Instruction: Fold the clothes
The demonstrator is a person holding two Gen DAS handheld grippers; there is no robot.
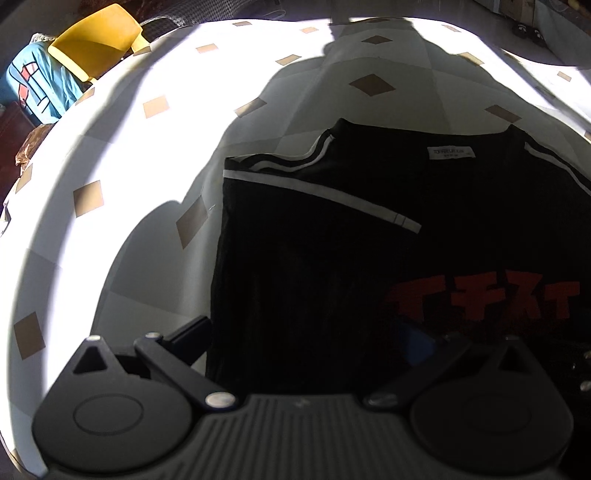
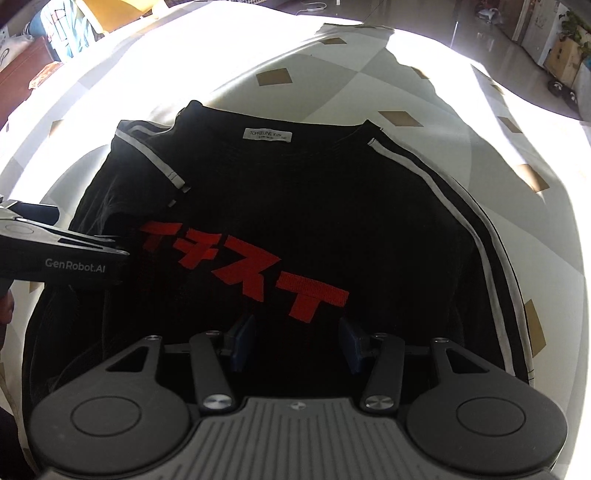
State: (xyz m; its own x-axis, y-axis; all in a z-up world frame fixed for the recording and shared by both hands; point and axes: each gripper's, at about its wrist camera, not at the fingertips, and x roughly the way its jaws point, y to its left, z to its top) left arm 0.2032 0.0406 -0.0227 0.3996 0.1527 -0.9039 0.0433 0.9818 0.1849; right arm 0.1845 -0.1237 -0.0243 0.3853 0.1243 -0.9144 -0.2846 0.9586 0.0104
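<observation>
Black shirt point(image 2: 295, 206) lying flat on white tablecloth point(image 2: 424, 92) with tan diamond pattern, neck opening toward far side of table; red block lettering point(image 2: 245, 264) across chest; white neck label point(image 2: 268, 134) inside collar; white double stripes point(image 2: 461, 206) running down outstretched sleeve on right; opposite sleeve point(image 2: 155, 155) folded inward over body, striped cuff ending near collar

Right gripper point(image 2: 295, 341) hovering low over lower front of shirt, just below lettering; blue pads point(image 2: 242, 341) spread apart, nothing between them; contact with fabric not determinable

Left gripper point(image 1: 303, 339) positioned at shirt's left edge, straddling boundary of dark cloth and tablecloth; fingers set wide apart, one black finger point(image 1: 190, 330) over tablecloth, other finger with blue pad point(image 1: 413, 343) dimly visible over shirt; no cloth seen pinched. Same tool visible from side in right wrist view as dark body point(image 2: 62, 258) bearing printed brand text, entering from left margin above folded side of shirt

Strong sunlight on tablecloth around garment; large shadow point(image 1: 332, 85) covering shirt and table centre

Background in left wrist view: yellow chair point(image 1: 99, 40) at far left table edge, light blue printed fabric point(image 1: 40, 81) beside it. Background in right wrist view: floor, cardboard box point(image 2: 565, 59) and potted plant point(image 2: 576, 22) at upper right
</observation>
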